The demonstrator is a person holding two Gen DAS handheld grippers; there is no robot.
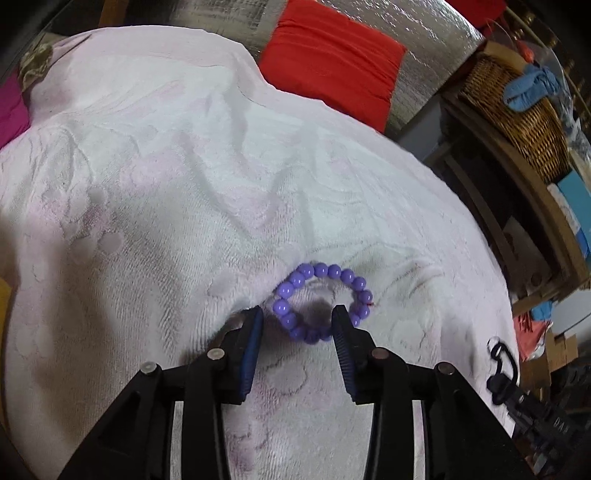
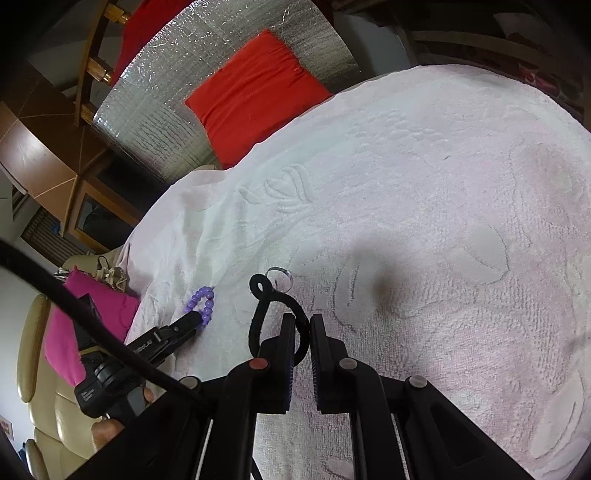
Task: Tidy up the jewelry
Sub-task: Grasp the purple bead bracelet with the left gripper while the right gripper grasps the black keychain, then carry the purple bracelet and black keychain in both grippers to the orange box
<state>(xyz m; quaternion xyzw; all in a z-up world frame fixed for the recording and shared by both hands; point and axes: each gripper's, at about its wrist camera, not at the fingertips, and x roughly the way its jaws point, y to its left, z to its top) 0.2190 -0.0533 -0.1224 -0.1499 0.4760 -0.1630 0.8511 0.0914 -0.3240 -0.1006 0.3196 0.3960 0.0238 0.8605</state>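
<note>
A purple bead bracelet (image 1: 320, 303) lies on the pale pink towel (image 1: 166, 184). My left gripper (image 1: 298, 314) is open, its two fingers astride the bracelet's near side, one outside the ring and one inside it. In the right wrist view the bracelet (image 2: 202, 302) shows at the left with the left gripper's tip (image 2: 186, 323) at it. My right gripper (image 2: 303, 325) is shut on a black cord loop (image 2: 271, 306) and holds it above the towel (image 2: 443, 221). A small clear ring (image 2: 279, 277) lies just beyond the loop.
A red cushion (image 1: 332, 62) and silver foil mat (image 1: 406, 29) lie beyond the towel. A wicker basket (image 1: 517, 110) with a blue glove stands on shelves at the right. A magenta cushion (image 2: 85, 325) and a beige chair (image 2: 40, 406) are at the left.
</note>
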